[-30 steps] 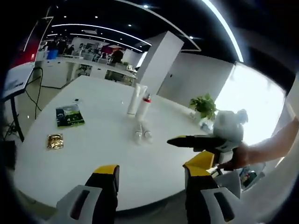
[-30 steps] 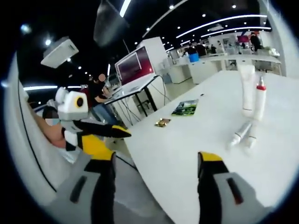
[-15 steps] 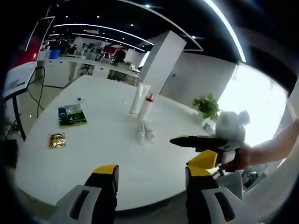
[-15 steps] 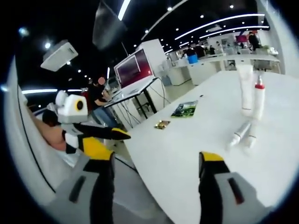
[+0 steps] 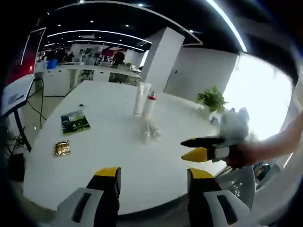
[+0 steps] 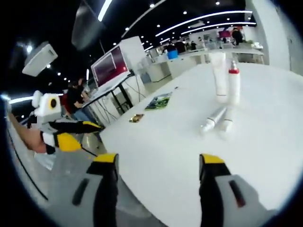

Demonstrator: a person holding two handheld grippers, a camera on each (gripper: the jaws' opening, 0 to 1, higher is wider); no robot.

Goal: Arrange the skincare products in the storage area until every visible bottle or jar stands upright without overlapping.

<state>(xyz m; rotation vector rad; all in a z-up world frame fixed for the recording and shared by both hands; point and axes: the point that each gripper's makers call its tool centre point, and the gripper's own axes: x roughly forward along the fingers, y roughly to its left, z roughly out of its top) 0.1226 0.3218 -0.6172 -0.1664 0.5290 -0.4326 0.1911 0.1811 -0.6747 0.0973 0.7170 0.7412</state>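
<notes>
Right now the left gripper is wide open with nothing in it, above the near edge of the white table. So is the right gripper. Further out, two white tubes lie flat, side by side. Just behind them, a tall white tube and a red-capped bottle stand up together. A green booklet and a gold packet lie off to one side.

Left gripper and right gripper: grey bodies, black jaws capped yellow at 12 o'clock. Bare forearm, no sleeve visible.
</notes>
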